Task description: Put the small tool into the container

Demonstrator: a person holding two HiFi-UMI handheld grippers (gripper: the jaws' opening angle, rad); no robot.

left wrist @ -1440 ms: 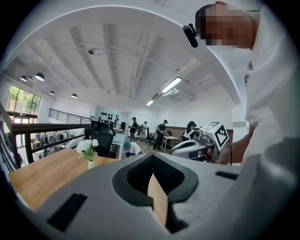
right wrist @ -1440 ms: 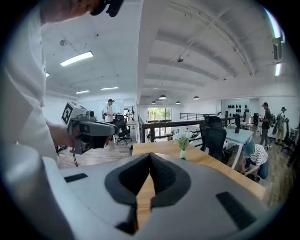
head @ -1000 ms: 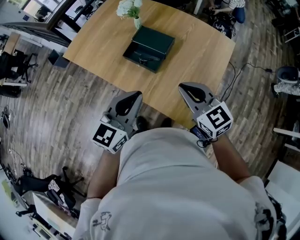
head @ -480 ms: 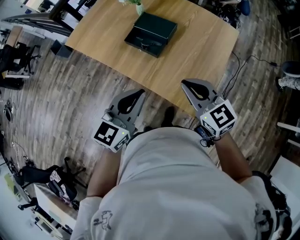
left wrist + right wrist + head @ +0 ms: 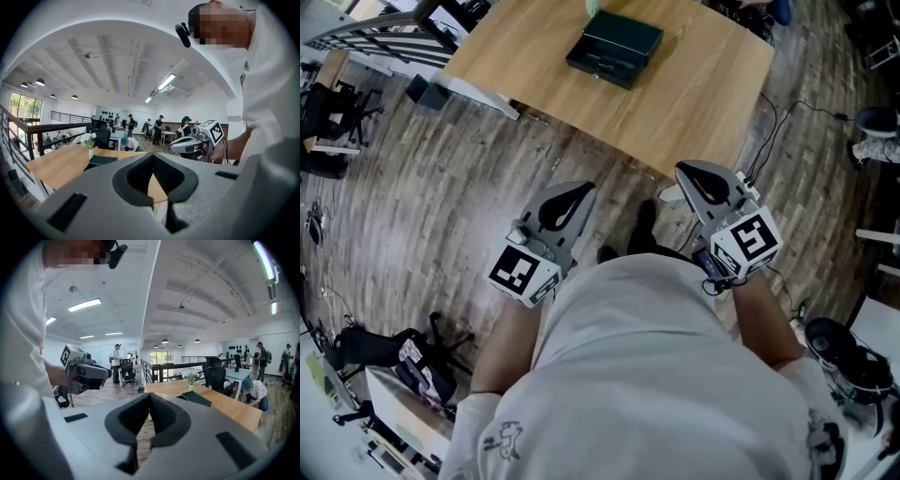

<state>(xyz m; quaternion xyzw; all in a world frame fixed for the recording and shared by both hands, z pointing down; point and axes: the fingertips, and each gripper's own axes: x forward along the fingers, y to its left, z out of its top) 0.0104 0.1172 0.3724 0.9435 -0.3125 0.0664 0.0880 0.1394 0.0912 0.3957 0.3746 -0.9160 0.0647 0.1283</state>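
The container is a closed dark green box [image 5: 614, 47] on the wooden table [image 5: 694, 94], far ahead of both grippers. It also shows as a flat dark shape, the box [image 5: 102, 160], and from the other side as the box [image 5: 197, 398]. No small tool is visible in any view. My left gripper [image 5: 572, 192] and right gripper [image 5: 696, 172] hang side by side over the floor, short of the table's near edge. Both are shut with nothing between the pads, as seen on the left gripper [image 5: 152, 161] and the right gripper [image 5: 149, 398].
A vase of white flowers [image 5: 90, 140] stands by the box. A cable [image 5: 773, 141] trails over the wood floor on the right. A dark office chair [image 5: 215, 373], a railing [image 5: 164, 369] and several people are beyond the table. Bags lie on the floor at lower left [image 5: 394, 361].
The table and box have slid toward the top of the head view. Both grippers, earlier at the table's near edge, now hang over bare floor, still shut.
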